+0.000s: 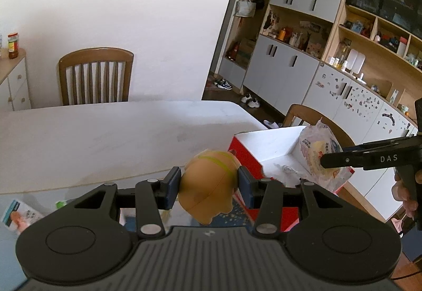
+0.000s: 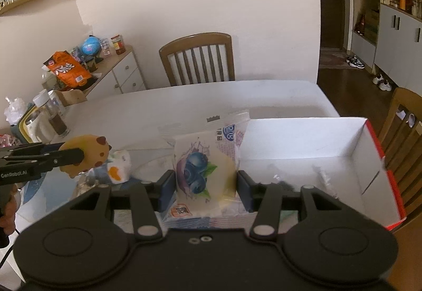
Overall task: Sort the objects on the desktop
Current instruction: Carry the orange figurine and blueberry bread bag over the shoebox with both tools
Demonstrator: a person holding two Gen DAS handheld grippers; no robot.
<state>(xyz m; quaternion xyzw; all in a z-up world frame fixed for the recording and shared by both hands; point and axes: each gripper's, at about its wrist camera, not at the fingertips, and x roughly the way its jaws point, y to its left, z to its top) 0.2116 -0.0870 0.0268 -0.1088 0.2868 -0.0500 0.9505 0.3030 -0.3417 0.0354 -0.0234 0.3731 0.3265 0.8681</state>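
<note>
My left gripper [image 1: 209, 186] is shut on a tan rubber toy [image 1: 208, 185] with a yellow-green stripe, held above the table's near edge. The same toy [image 2: 87, 156], tan with brown spots, shows at the left of the right wrist view in the left gripper [image 2: 79, 155]. My right gripper [image 2: 205, 186] is shut on a clear snack packet [image 2: 208, 167] printed with blueberries, upright between the pads. That packet [image 1: 320, 156] hangs over the white-lined, red-sided box [image 1: 271, 146], held by the right gripper [image 1: 325, 160]. The box [image 2: 369, 159] lies to the right, with small items on its floor.
A white table [image 1: 92, 138] stretches ahead with a wooden chair [image 1: 96, 77] behind it and another chair [image 2: 406, 132] beside the box. A small white carton [image 2: 118, 167], jars [image 2: 56, 117] and a kettle stand at the left. A sideboard [image 2: 118, 72] carries snack bags.
</note>
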